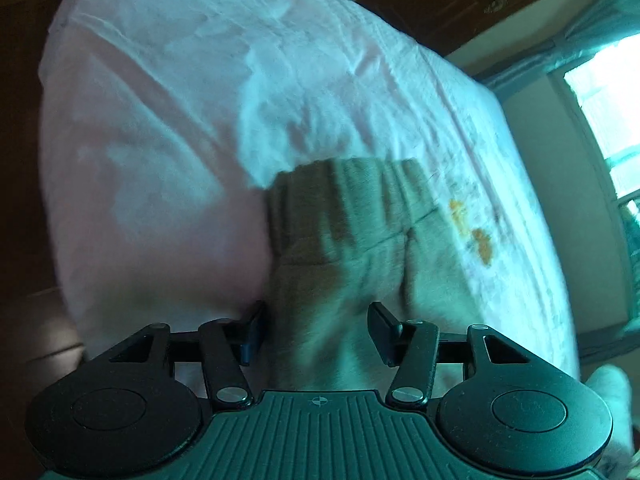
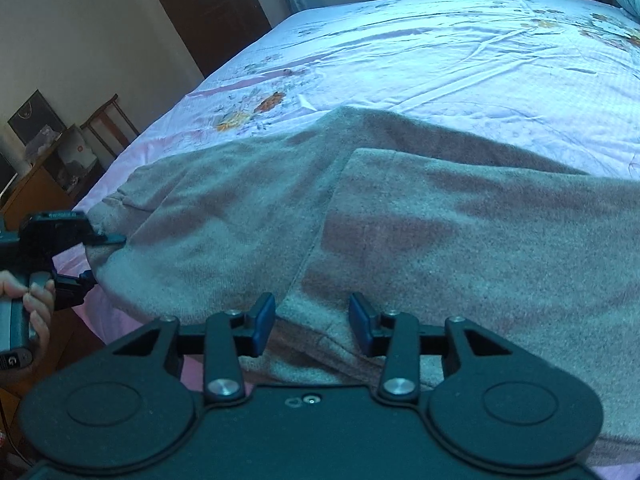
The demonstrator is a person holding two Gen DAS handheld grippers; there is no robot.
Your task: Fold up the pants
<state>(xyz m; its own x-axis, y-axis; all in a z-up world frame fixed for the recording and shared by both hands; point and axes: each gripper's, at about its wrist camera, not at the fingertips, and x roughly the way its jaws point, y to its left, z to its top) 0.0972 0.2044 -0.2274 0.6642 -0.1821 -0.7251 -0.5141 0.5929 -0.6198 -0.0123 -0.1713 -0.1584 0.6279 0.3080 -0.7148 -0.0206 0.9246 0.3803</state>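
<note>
Grey-brown fleece pants lie on the bed near its front edge, one layer folded over another. In the left wrist view the pants run forward from the jaws, elastic waistband at the far end. My left gripper is open, its jaws straddling the pants fabric. It also shows at the left of the right wrist view, at the pants' left end, a hand behind it. My right gripper is open, its jaws over the pants' near edge by a fold line.
The bed has a pale pink sheet with orange flower prints. A dark wooden door, a wooden chair and a cabinet stand left of the bed. A bright window is on the right in the left wrist view.
</note>
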